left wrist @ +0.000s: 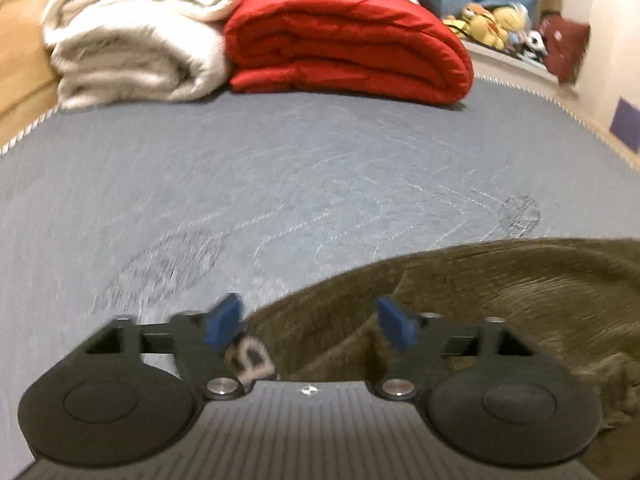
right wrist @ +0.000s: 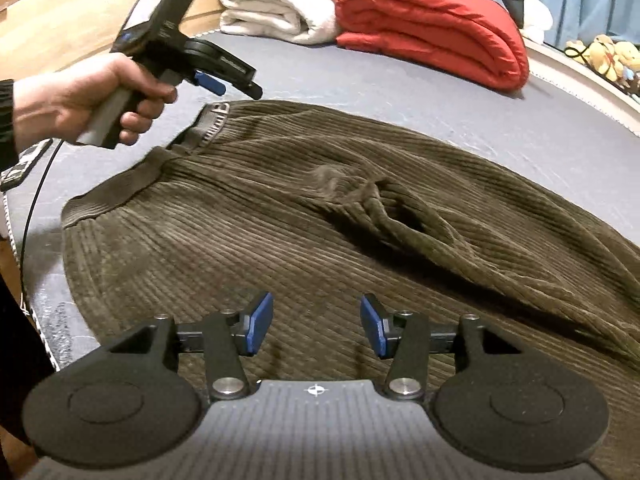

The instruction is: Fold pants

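The olive corduroy pants (right wrist: pixel 320 216) lie spread on the grey-blue mattress (left wrist: pixel 280 168), waistband toward the left gripper (left wrist: pixel 310 322), whose jaws gape wide with nothing between them. The right gripper (right wrist: pixel 317 326) hovers over the cloth, its 2 blue pads (right wrist: pixel 259 322) parted and empty.

The left wrist view looks forward and down along its own fingers (left wrist: pixel 228 322) from low and close over the bed (left wrist: pixel 280 168), catching only an edge of the pants (left wrist: pixel 500 292) at lower right. The right wrist view sits a little higher and farther back, tilted down over the pants (right wrist: pixel 280 216), with the left gripper (right wrist: pixel 224 80) at upper left. Both face the far end and share the red quilt (left wrist: pixel 344 40) (right wrist: pixel 432 28) and white blanket (left wrist: pixel 132 36) (right wrist: pixel 272 4).
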